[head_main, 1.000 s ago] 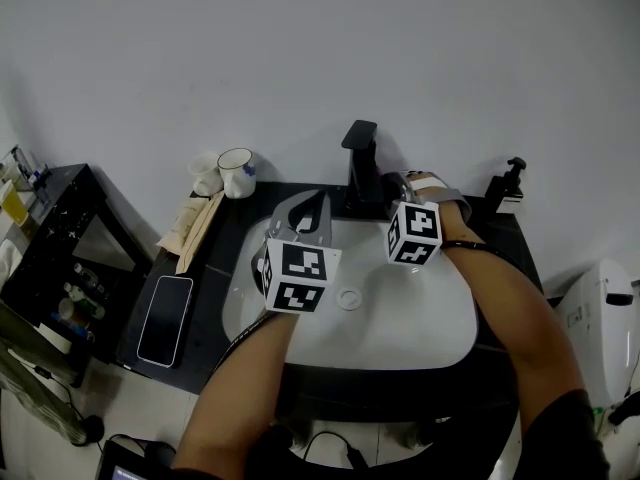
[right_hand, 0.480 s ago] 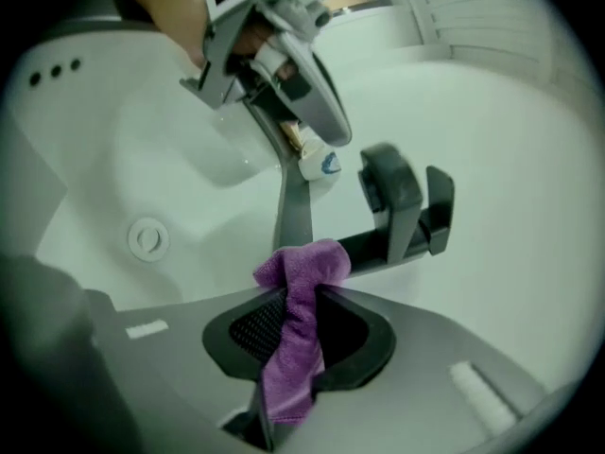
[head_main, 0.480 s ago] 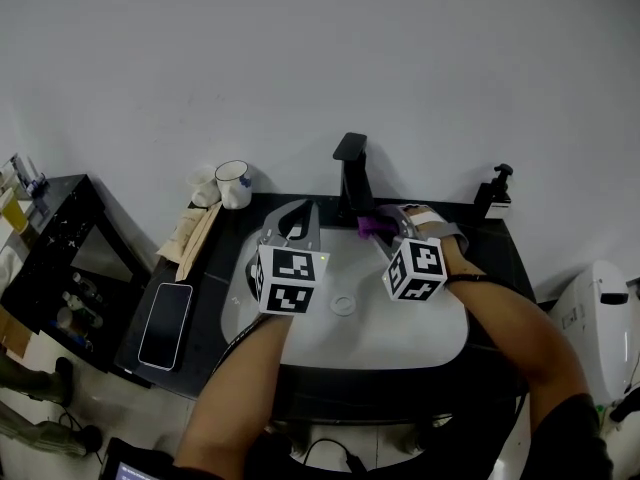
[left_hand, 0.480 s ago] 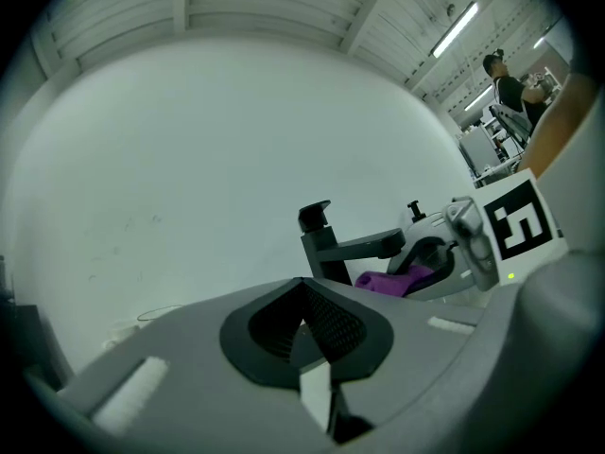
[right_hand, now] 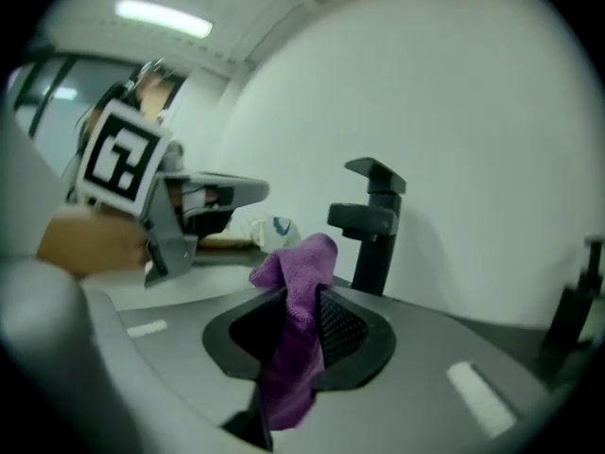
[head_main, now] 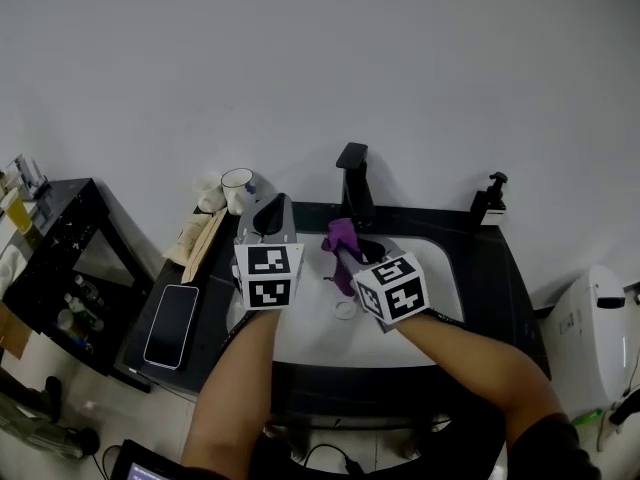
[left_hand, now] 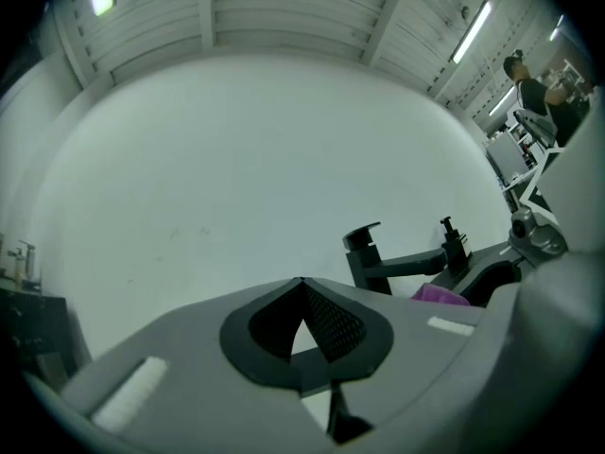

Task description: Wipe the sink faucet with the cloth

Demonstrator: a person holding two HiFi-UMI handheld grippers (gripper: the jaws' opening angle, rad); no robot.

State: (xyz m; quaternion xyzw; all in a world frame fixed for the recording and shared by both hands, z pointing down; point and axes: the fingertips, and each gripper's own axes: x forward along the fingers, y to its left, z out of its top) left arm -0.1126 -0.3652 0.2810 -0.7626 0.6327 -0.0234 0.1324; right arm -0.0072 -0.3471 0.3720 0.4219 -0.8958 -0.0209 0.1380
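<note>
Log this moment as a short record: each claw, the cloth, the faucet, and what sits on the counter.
Left claw: shut, empty, held above the sink's left side
Right claw: shut on the cloth
Cloth: purple, hanging through the right claw, not touching the faucet
Faucet: black, upright at the back of the sink
Counter items: phone, mug, soap pump

Black desk (head_main: 497, 280): white sink basin (head_main: 310, 340), black faucet (head_main: 353, 183) rear, soap pump (head_main: 487, 200) right, mug (head_main: 238, 188), phone (head_main: 172, 325) left.
</note>
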